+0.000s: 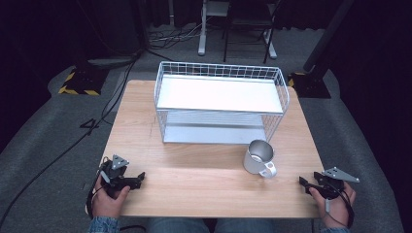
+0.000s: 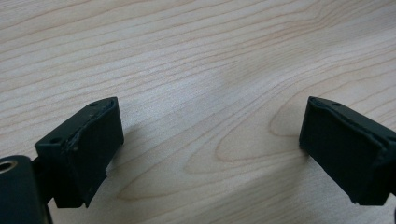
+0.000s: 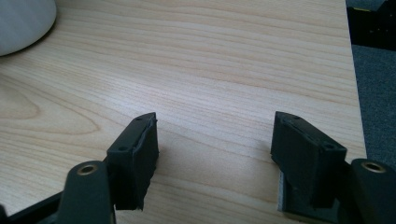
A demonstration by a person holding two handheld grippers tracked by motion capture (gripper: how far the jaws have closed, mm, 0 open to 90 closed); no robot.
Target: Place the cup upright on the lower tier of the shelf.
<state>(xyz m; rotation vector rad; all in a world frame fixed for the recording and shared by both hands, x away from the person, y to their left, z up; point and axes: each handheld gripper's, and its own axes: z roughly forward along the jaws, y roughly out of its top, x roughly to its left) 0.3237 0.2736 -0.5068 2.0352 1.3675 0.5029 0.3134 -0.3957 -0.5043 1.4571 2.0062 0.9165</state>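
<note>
A metal mug (image 1: 259,157) with a handle stands upright on the wooden table (image 1: 194,179), just in front of the right end of a white wire rack (image 1: 221,102). My left gripper (image 1: 141,178) rests low at the table's front left, held in a hand, jaws wide apart over bare wood (image 2: 210,135). At the front right edge my right gripper (image 1: 302,182) sits open, nothing between its jaws (image 3: 215,140). The mug's rounded side (image 3: 21,21) shows at the top left corner of the right gripper view.
The two-level rack takes up the back half of the table; its upper shelf (image 1: 218,94) and lower shelf (image 1: 214,132) hold nothing. Beyond the table are grey floor, cables (image 1: 97,121), and stand legs (image 1: 201,34). The table's right edge (image 3: 355,93) runs close to my right gripper.
</note>
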